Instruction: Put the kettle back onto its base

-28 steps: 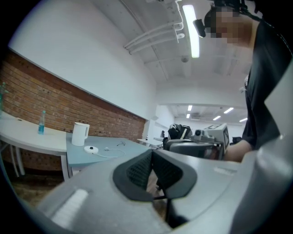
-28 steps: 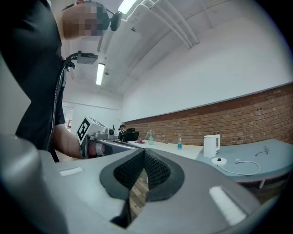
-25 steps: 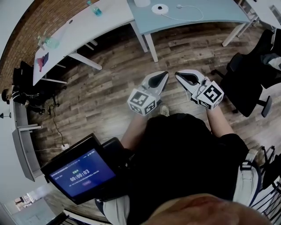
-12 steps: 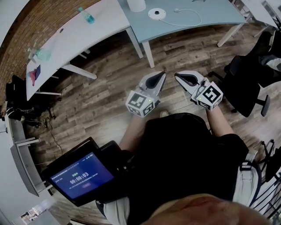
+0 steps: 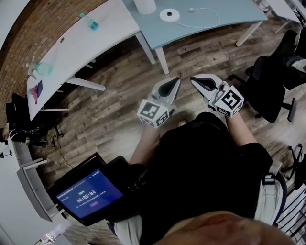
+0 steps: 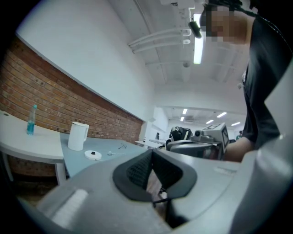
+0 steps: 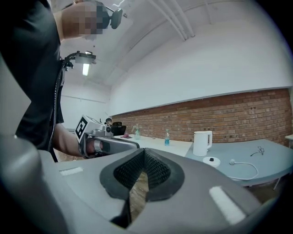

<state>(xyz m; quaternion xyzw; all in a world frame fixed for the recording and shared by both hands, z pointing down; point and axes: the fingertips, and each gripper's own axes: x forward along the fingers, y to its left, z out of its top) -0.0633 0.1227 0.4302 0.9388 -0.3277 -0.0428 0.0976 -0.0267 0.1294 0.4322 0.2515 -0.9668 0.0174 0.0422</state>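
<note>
Kettle (image 5: 144, 5) stands on the grey table (image 5: 239, 12) just beside its round base (image 5: 168, 14), not on it, well apart from left gripper (image 5: 177, 81) and right gripper (image 5: 194, 80), both clenched empty over the wood floor (image 5: 119, 95).

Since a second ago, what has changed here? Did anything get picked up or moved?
The person has stepped closer to the table: the kettle and its base now sit a little lower and further left in the head view. Nothing was grabbed or let go. The left gripper and right gripper stayed shut and empty, side by side in front of the body. The kettle is still off its base, beside it.
</note>
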